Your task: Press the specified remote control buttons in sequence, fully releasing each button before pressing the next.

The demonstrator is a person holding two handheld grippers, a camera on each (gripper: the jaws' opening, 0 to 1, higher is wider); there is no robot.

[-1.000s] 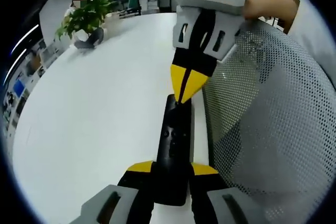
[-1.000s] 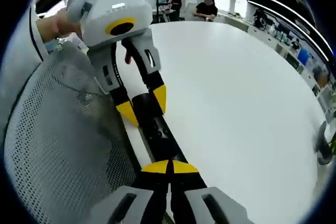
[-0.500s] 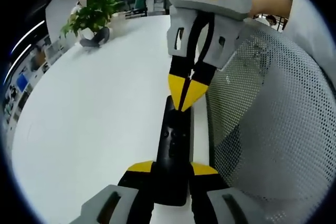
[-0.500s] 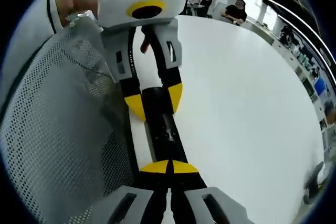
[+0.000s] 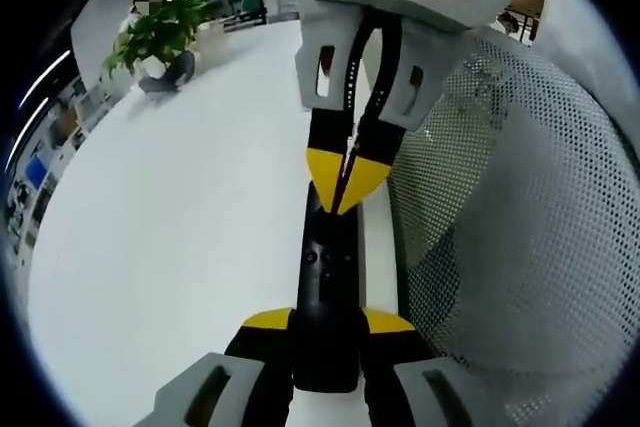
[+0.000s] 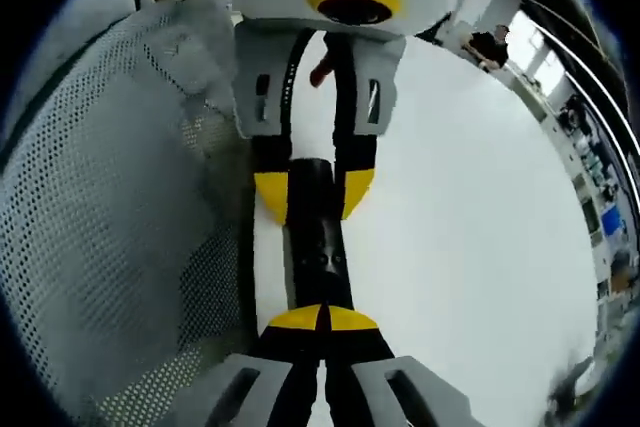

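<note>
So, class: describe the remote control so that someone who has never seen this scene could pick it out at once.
Start from the big white table, then go to the edge beside the grey mesh chair back. There lies the remote control, a long, narrow black bar. The left gripper clamps one end and the right gripper, shut, points at the other; it is the only dark thing on that stretch of white.

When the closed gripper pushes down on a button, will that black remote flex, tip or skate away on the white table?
The remote looks like a rigid slab, so flexing seems unlikely. The left gripper clamps its near end, so it should not skate on the smooth white table. The right gripper, shut, sits near the remote's far end, so slight tipping is possible.
</note>
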